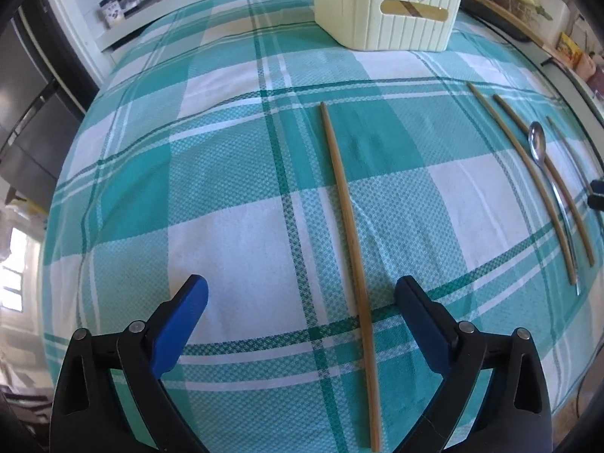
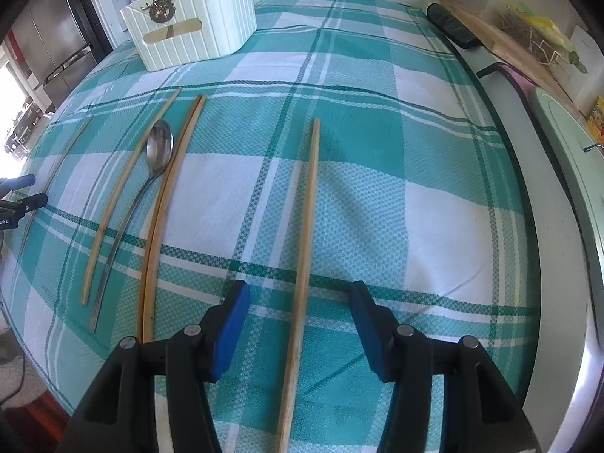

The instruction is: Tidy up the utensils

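Observation:
Several wooden chopsticks and a metal spoon lie on a teal-and-white checked cloth. In the left wrist view, one chopstick (image 1: 351, 234) runs away between the fingers of my open left gripper (image 1: 302, 294); two more chopsticks (image 1: 528, 185) and the spoon (image 1: 538, 143) lie to the right. In the right wrist view, my open right gripper (image 2: 300, 294) straddles a chopstick (image 2: 307, 226). The spoon (image 2: 158, 151) lies left of it between two chopsticks (image 2: 170, 196). A cream ribbed caddy (image 1: 389, 7) stands at the far end of the table; it also shows in the right wrist view (image 2: 196, 22).
The left gripper's tip (image 2: 22, 192) shows at the left edge of the right wrist view, over a faint chopstick (image 2: 68, 147). The counter (image 2: 528, 37) to the right carries a cutting board, a black handle and clutter. Spice jars (image 1: 124, 3) stand on a shelf at far left.

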